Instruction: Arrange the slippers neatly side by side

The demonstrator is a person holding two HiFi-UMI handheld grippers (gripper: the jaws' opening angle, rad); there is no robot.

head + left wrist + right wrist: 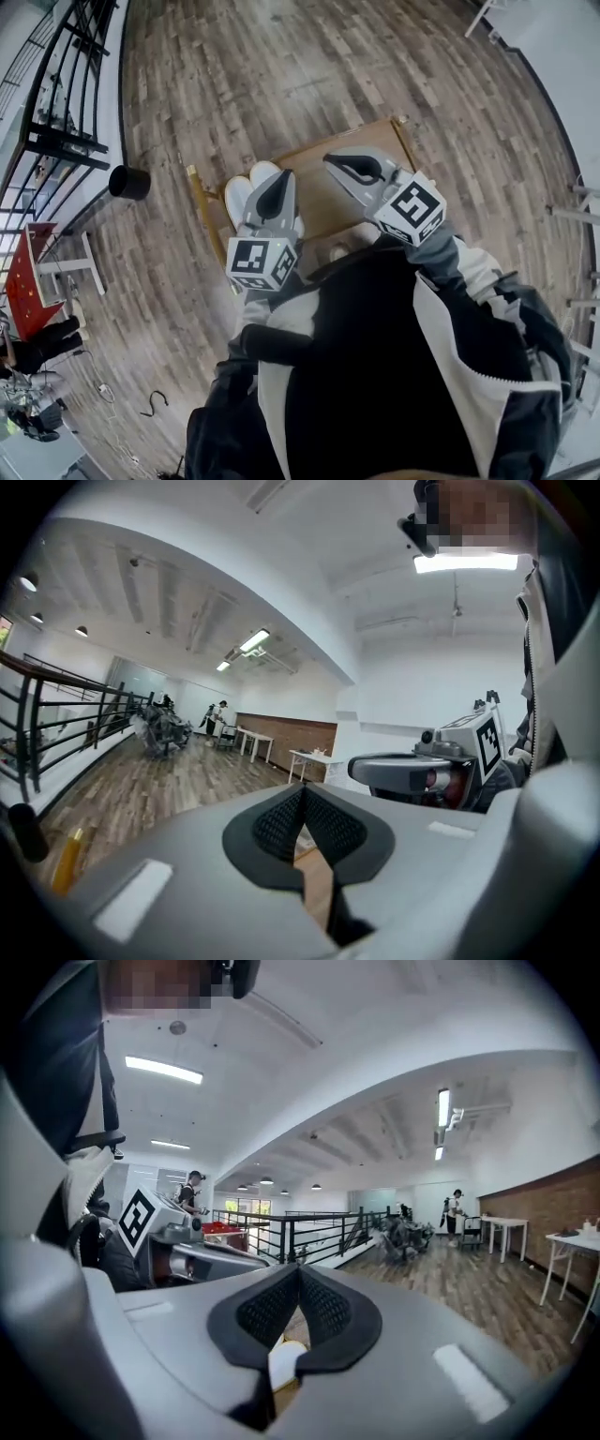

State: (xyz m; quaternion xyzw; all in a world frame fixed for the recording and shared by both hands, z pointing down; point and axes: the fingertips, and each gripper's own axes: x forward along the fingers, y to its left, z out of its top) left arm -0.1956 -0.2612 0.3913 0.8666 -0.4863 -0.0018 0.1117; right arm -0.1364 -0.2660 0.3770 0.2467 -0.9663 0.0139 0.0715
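A pair of white slippers (244, 192) lies at the left end of a low wooden table (370, 141); my left gripper hides part of them. Another pale shape (337, 251) shows at the table's near edge, too hidden to name. My left gripper (281, 178) hangs above the slippers, jaws shut and empty. My right gripper (330, 160) is over the table's middle, also shut with nothing in it. Both are raised and point out into the room, so their own views show little of the table. In the right gripper view a bit of white slipper (284, 1361) shows under the shut jaws.
A black round bin (129, 182) stands on the wood floor left of the table. A black railing (56, 112) runs along the far left, with a red table (23, 281) below it. A dark cable (155, 403) lies on the floor. White tables (577, 1241) stand far off.
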